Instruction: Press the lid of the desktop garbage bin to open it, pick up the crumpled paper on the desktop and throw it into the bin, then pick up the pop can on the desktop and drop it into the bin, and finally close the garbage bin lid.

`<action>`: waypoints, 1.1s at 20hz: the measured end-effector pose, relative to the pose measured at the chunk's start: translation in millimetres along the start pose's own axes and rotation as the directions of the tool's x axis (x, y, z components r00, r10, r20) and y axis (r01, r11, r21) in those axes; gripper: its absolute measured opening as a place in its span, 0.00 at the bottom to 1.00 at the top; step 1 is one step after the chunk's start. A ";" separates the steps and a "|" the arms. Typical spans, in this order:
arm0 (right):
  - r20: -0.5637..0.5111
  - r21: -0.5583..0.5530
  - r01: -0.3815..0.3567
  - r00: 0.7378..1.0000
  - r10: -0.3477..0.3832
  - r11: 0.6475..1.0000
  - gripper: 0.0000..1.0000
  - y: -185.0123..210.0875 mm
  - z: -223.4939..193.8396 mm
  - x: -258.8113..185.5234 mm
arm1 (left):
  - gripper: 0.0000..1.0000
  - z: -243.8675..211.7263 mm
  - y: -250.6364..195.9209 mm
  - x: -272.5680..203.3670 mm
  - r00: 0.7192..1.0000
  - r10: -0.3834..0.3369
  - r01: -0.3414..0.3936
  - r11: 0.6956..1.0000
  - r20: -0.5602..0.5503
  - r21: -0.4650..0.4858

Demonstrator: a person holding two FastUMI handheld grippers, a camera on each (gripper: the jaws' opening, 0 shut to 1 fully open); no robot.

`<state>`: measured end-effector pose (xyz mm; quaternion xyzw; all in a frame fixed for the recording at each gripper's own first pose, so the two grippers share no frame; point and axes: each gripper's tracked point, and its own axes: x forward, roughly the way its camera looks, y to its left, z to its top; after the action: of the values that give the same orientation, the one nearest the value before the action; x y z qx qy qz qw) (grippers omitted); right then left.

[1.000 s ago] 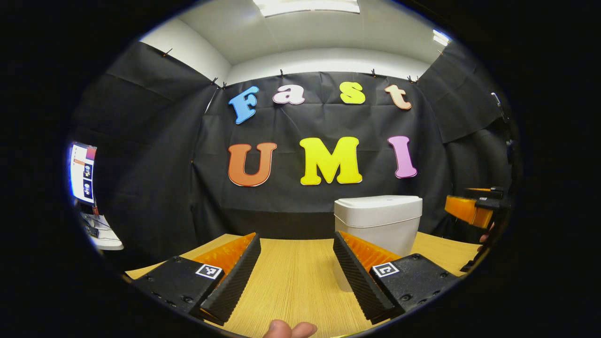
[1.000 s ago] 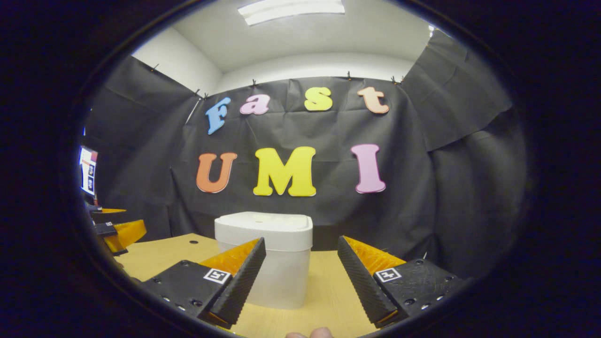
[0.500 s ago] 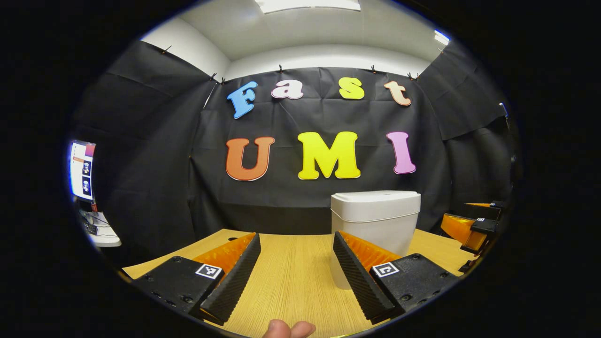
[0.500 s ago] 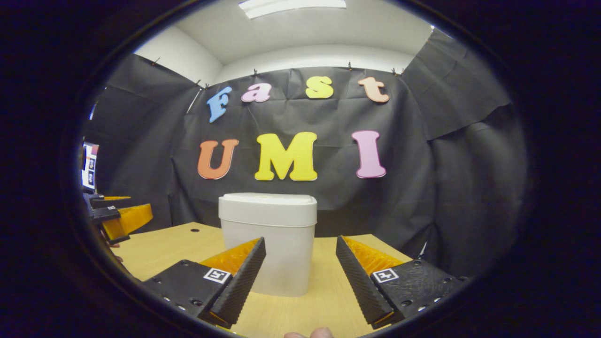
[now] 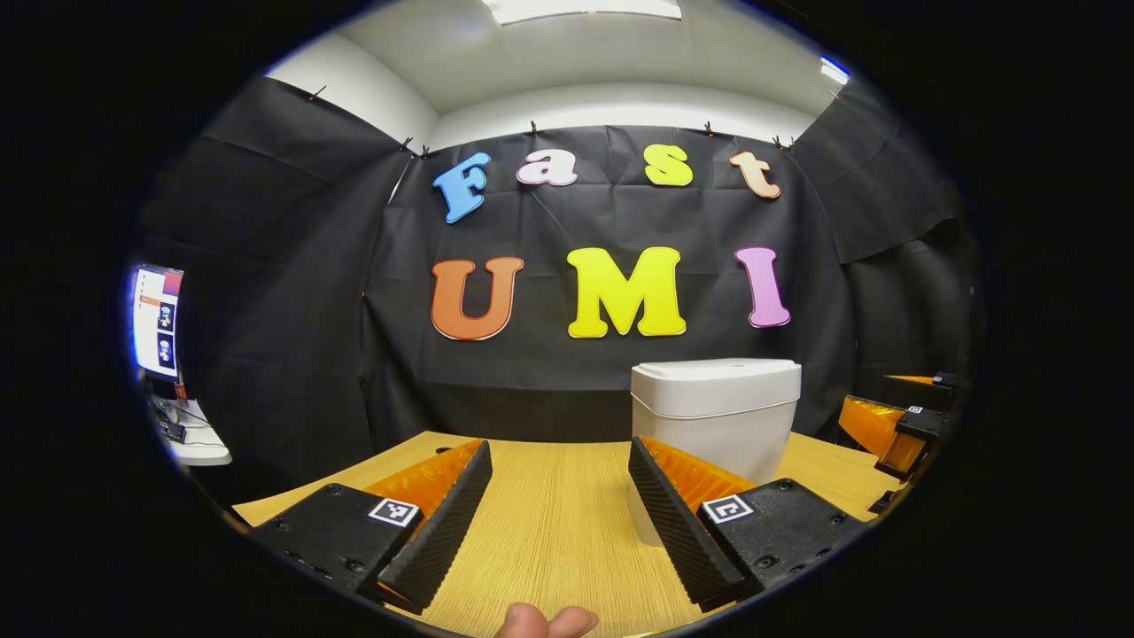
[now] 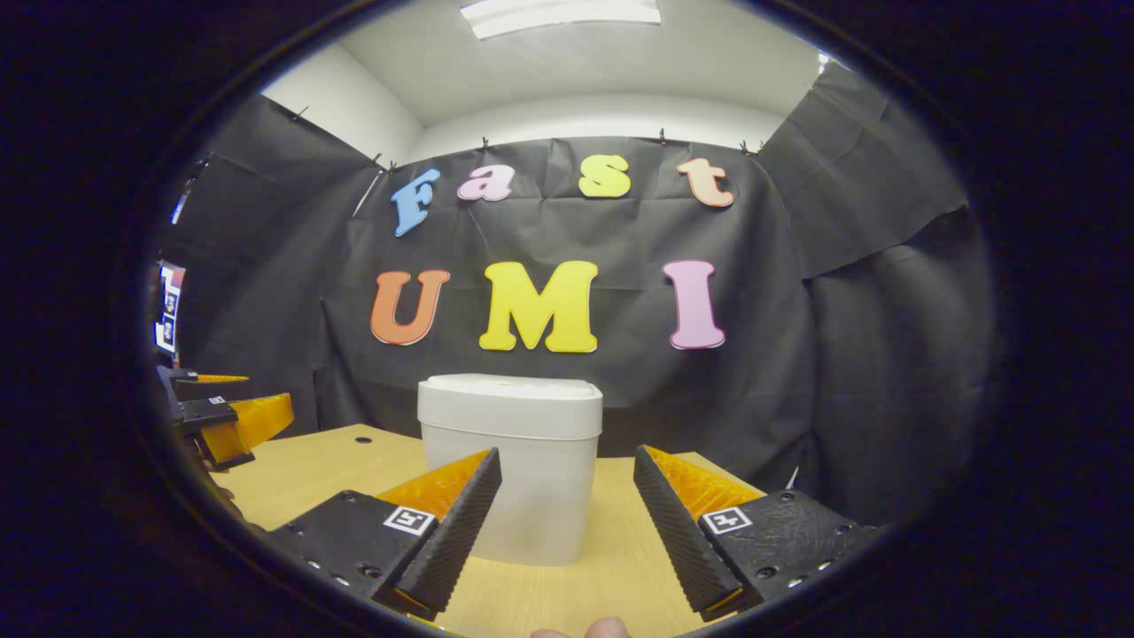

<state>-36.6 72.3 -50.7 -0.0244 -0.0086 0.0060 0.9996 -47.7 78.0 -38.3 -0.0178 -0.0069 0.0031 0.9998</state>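
Left claw point(image 5: 560, 496) is spread wide and holds nothing above the wooden desk point(image 5: 558, 532). Right claw point(image 6: 567, 509) is likewise wide and empty. The white garbage bin point(image 6: 509, 470) stands upright on the desk ahead of both, lid point(image 6: 509, 403) closed.

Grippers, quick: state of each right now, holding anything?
Left tool: open, holding nothing, wooden table between its fingers.
Right tool: open, holding nothing, facing the white bin.
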 end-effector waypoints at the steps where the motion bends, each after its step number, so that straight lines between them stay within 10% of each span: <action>1: 0.000 -0.007 0.003 1.000 -0.003 1.000 0.93 -0.3 -0.2 0.6 | 1.00 -0.2 -0.2 0.4 1.000 0.000 0.000 1.000 0.001 0.001; 22: -0.017 0.005 0.000 1.000 0.000 1.000 0.93 4.5 -4.1 -5.4 | 1.00 -0.5 -3.7 -0.8 1.000 -0.019 0.019 1.000 -0.006 0.002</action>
<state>-41.9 76.5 -55.1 -0.0217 0.0000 0.0058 0.9997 -48.5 74.3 -38.6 -0.0169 -0.0041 -0.0063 0.9998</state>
